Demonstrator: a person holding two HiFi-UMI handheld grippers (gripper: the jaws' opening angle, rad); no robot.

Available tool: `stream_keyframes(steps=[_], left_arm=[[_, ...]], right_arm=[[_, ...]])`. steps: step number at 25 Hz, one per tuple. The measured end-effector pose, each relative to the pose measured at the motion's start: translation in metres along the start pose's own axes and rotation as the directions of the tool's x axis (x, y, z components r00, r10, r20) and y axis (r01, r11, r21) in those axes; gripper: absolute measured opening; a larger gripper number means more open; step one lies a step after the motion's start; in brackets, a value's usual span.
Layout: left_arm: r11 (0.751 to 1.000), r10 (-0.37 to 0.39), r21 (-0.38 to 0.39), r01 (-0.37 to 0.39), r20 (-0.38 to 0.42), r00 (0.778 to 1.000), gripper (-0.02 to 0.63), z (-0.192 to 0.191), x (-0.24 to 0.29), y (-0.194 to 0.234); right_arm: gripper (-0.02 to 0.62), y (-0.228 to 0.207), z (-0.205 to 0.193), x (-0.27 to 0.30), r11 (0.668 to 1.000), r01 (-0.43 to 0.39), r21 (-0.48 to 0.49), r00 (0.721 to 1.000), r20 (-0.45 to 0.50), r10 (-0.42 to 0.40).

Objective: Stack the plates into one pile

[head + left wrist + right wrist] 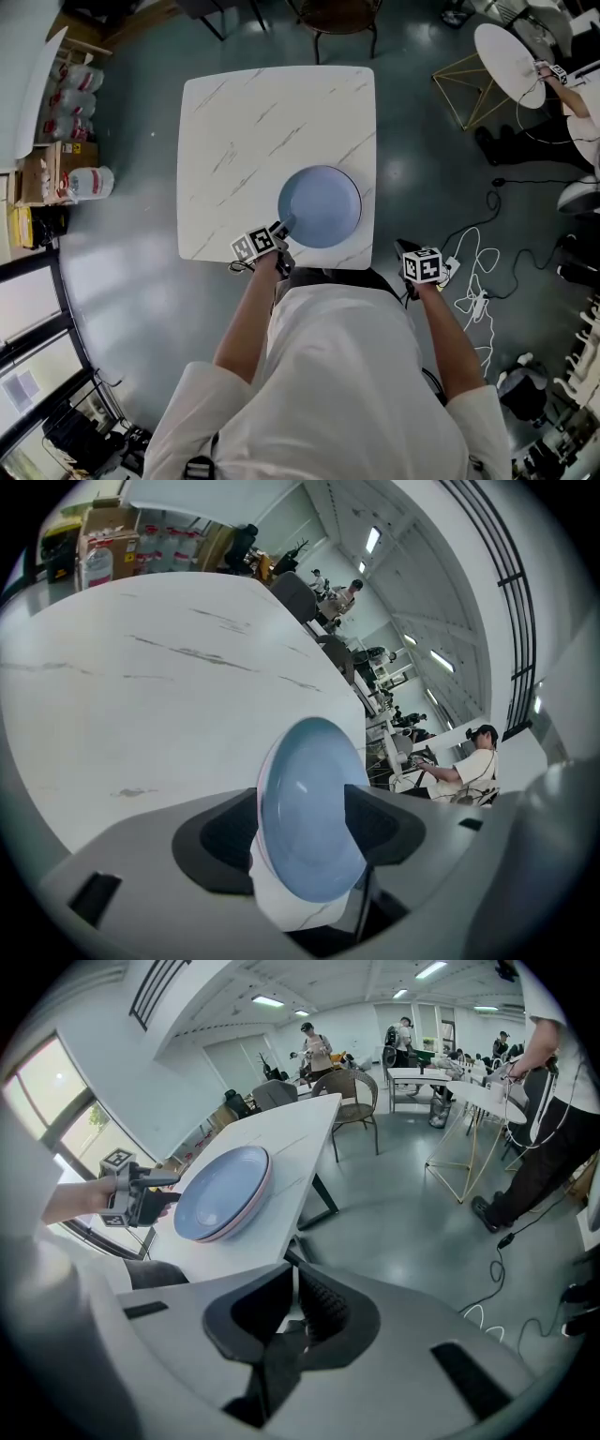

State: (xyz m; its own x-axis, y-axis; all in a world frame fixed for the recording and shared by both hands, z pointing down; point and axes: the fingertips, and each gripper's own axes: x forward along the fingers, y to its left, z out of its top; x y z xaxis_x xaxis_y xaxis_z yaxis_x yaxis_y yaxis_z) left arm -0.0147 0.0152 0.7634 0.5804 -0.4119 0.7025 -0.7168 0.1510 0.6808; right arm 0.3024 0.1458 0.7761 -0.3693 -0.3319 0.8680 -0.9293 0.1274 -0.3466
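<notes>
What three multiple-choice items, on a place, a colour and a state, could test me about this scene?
1. Where is the plate pile? A on the floor; B on a chair; C on the table, by its near edge.
2. Which colour is the top plate? A blue; B green; C black.
3. How is the right claw? A wide open; B shut, empty; C shut on a plate.
Answers: 1 C, the pile sits by the near edge; 2 A, its face is pale blue; 3 B, its jaws meet on nothing.

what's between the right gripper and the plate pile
Nothing stands there. Only bare tabletop and its near edge separate the right gripper from the plate pile. This shows best in the right gripper view.
</notes>
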Motion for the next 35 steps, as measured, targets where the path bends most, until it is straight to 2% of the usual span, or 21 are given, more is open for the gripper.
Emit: stream_keyframes(steps=[7,10,14,19,23,27,35], left_arm=[[0.999,0.029,-0.020,-0.027,0.068,0.997,0.291,-0.004,-0.019,0.004],[0.999,0.032,-0.024,-0.031,0.066,0.997,0.290,-0.009,-0.025,0.006],[1.000,0.001,-0.019,0.001,0.063,0.998,0.283,-0.024,-0.035,0.002],[0.998,-0.032,0.049,0.027,0.109,0.994,0.134,-0.032,-0.057,-0.009],[0.995,-0.024,0.099,0.013,0.115,0.993,0.059,-0.043,-0.071,-0.007],[0.993,-0.038,0.114,0.022,0.141,0.989,0.028,-0.052,-0.085,-0.004],[0.988,-0.150,0.069,0.138,0.211,0.966,0.014,-0.062,-0.108,0.015]], right_arm=[[0.037,-0.022,-0.013,-0.005,1.000,-0.001,0.003,1.000,-0.002,0.001],[0.037,-0.029,-0.016,-0.005,1.000,-0.006,0.000,1.000,-0.005,0.006],[0.037,-0.029,-0.020,-0.004,1.000,-0.023,-0.002,1.000,-0.004,0.023],[0.037,-0.017,-0.020,0.001,0.998,-0.053,-0.031,0.998,-0.017,0.053],[0.037,-0.002,-0.018,0.009,0.994,-0.083,-0.078,0.996,-0.034,0.080],[0.037,0.011,-0.019,0.015,0.989,-0.098,-0.112,0.994,-0.052,0.093],[0.037,0.034,-0.016,0.016,0.987,-0.085,-0.139,0.996,-0.022,0.082]])
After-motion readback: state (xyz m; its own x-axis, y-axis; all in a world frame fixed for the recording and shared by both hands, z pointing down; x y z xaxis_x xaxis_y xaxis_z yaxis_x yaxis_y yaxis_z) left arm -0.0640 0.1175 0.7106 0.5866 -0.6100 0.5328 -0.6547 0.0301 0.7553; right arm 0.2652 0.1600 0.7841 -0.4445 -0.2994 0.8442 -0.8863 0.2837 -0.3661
